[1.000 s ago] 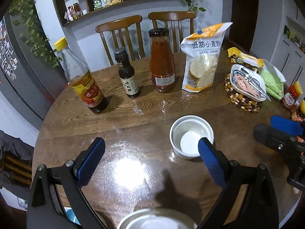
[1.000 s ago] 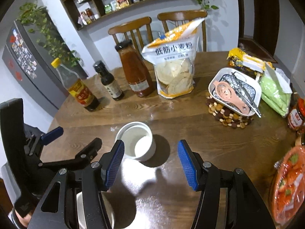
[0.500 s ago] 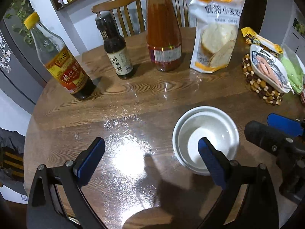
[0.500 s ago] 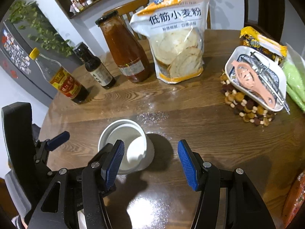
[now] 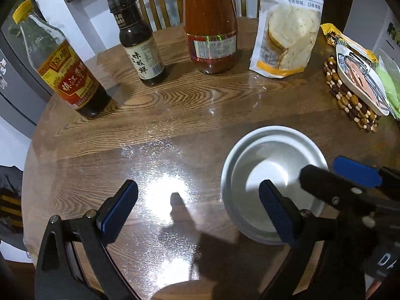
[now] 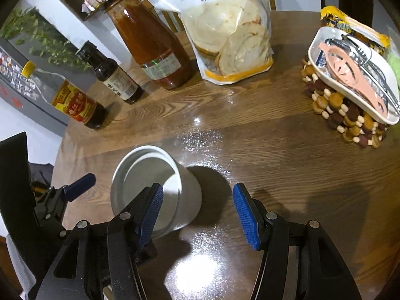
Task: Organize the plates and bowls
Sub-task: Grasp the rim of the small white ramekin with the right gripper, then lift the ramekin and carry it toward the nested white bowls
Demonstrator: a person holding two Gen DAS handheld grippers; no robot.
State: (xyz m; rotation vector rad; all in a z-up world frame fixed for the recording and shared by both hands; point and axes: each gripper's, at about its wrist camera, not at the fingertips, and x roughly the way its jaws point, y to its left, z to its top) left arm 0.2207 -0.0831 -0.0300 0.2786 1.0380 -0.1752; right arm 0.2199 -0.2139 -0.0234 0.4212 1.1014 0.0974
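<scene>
White ceramic bowl (image 6: pixel 155 190) sits near-left on your wooden surface (image 6: pixel 275 150); both hand-held grippers, right (image 6: pixel 197 212) and left (image 5: pixel 197 210), are open and empty. Straddle its right wall squarely, then close gently.

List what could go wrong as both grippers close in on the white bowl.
1. The right gripper and left gripper are both open, each with one finger over the white bowl; they could collide with each other there.
2. A one-sided rim pinch on the smooth bowl may slip or tip it on the glossy table.
3. A shove forward could send the bowl toward the sauce bottle and flour bag.
</scene>
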